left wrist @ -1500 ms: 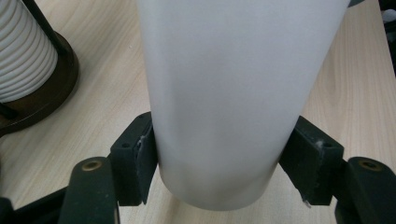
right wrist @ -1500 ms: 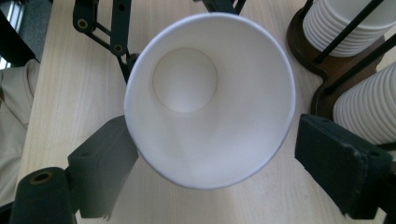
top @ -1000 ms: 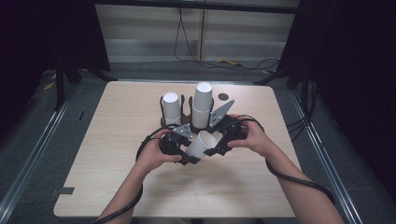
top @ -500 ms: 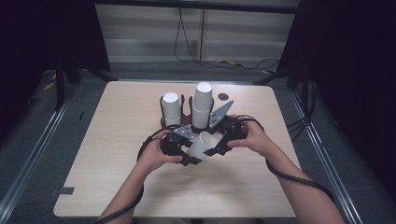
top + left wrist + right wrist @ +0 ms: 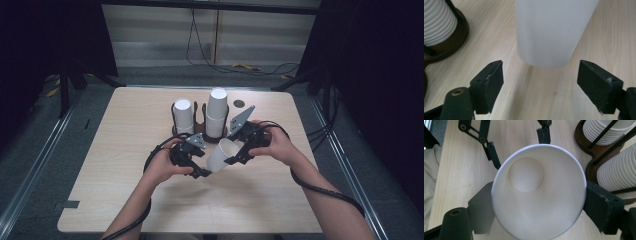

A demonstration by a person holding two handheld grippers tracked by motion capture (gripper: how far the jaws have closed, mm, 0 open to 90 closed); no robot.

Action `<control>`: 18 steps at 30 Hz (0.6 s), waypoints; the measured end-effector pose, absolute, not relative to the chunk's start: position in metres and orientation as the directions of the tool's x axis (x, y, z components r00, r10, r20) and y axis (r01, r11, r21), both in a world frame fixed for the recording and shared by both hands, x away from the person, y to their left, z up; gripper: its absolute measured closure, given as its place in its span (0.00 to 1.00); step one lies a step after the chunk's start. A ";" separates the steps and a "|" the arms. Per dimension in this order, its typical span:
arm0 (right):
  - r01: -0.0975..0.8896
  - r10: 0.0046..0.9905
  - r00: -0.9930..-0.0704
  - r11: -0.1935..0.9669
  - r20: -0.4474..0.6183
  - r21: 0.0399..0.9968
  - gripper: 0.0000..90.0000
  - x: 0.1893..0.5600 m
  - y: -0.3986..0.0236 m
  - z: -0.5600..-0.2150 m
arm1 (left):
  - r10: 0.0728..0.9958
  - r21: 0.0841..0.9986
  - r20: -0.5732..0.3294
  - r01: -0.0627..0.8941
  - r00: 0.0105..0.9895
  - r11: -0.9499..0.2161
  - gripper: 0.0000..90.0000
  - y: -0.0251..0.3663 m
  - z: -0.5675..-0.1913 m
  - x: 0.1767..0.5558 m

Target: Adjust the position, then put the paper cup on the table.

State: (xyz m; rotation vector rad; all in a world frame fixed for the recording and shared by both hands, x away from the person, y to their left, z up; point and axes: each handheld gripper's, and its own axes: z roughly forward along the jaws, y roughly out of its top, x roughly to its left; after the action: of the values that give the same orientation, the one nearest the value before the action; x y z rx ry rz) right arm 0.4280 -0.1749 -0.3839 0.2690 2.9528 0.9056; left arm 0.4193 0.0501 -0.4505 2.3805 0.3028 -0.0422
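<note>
A single white paper cup (image 5: 220,154) is held tilted above the table (image 5: 125,165), pinched near its rim by the right gripper (image 5: 235,152), whose two black jaws are pressed against opposite sides of the cup wall; in the right gripper view the open mouth of the cup (image 5: 537,192) is faced and its round bottom is seen deep inside. The left gripper (image 5: 200,167) is found just beside the cup's closed end, and its jaws have just been opening: they are now spread wide, with the base of the cup (image 5: 552,32) hanging ahead of them and touched by neither pad. Beyond both grippers, two stacks of white cups are kept in a dark holder (image 5: 200,136) with black upright rods, the shorter stack (image 5: 183,116) ahead of the left gripper and the taller stack (image 5: 216,113) ahead of the right one; their ribbed rims are seen close to the right gripper's right jaw. The surface is a pale wood-grain tabletop with rounded corners, and a small dark round mark (image 5: 239,103) lies on it past the right gripper. Black cables (image 5: 320,190) are trailed from the grippers across the near part of the table. Around the table a grey floor (image 5: 45,125), metal rails and dark drapes are seen, with a pale panelled wall (image 5: 150,30) and loose wires at the far side.
</note>
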 end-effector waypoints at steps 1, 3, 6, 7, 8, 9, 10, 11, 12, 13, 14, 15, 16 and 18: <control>0.156 0.178 -0.984 0.815 0.014 0.558 0.21 0.428 -0.176 -0.384 | 0.210 0.657 -0.114 0.232 0.971 -0.717 0.22 0.051 -0.450 0.419; 0.153 0.183 -0.983 0.828 -0.001 0.540 0.21 0.428 -0.178 -0.384 | 0.222 0.640 -0.101 0.234 0.970 -0.732 0.21 0.053 -0.450 0.420; 0.146 0.184 -0.983 0.842 -0.021 0.520 0.21 0.428 -0.180 -0.384 | 0.248 0.623 -0.096 0.253 0.964 -0.740 0.21 0.055 -0.450 0.421; 0.150 0.185 -0.983 0.844 -0.017 0.515 0.21 0.428 -0.181 -0.385 | 0.257 0.626 -0.099 0.261 0.961 -0.735 0.21 0.056 -0.451 0.421; 0.149 0.184 -0.983 0.848 -0.019 0.508 0.21 0.428 -0.181 -0.385 | 0.254 0.625 -0.095 0.256 0.963 -0.738 0.21 0.057 -0.450 0.422; 0.147 0.183 -0.983 0.853 -0.022 0.501 0.21 0.427 -0.182 -0.386 | 0.260 0.628 -0.101 0.264 0.960 -0.732 0.21 0.057 -0.450 0.422; 0.145 0.183 -0.983 0.858 -0.029 0.494 0.21 0.427 -0.183 -0.386 | 0.255 0.627 -0.097 0.258 0.962 -0.735 0.21 0.058 -0.450 0.422; 0.141 0.180 -0.983 0.861 -0.033 0.489 0.21 0.427 -0.183 -0.388 | 0.261 0.626 -0.099 0.264 0.960 -0.734 0.21 0.059 -0.449 0.422; 0.146 0.185 -0.982 0.867 -0.037 0.477 0.21 0.426 -0.184 -0.388 | 0.263 0.628 -0.101 0.267 0.959 -0.731 0.21 0.059 -0.450 0.421; 0.145 0.186 -0.982 0.868 -0.039 0.475 0.21 0.427 -0.185 -0.388 | 0.254 0.623 -0.092 0.254 0.963 -0.740 0.21 0.060 -0.449 0.422; 0.134 0.177 -0.983 0.870 -0.048 0.474 0.21 0.427 -0.186 -0.389 | 0.261 0.623 -0.094 0.261 0.961 -0.737 0.21 0.060 -0.450 0.422; 0.134 0.178 -0.983 0.872 -0.049 0.471 0.21 0.427 -0.186 -0.389 | 0.258 0.624 -0.091 0.257 0.962 -0.738 0.21 0.061 -0.450 0.422; 0.147 0.190 -0.981 0.875 -0.048 0.461 0.21 0.426 -0.187 -0.389 | 0.264 0.620 -0.094 0.264 0.960 -0.739 0.21 0.062 -0.450 0.422; 0.153 0.195 -0.980 0.880 -0.047 0.450 0.21 0.426 -0.188 -0.388 | 0.268 0.617 -0.093 0.267 0.959 -0.740 0.21 0.064 -0.450 0.423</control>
State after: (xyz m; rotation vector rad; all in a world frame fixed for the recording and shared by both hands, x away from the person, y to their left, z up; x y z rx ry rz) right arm 0.4260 -0.1883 -0.3885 0.2746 2.9573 0.6959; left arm 0.4226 0.0636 -0.4501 2.4385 0.3751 0.0021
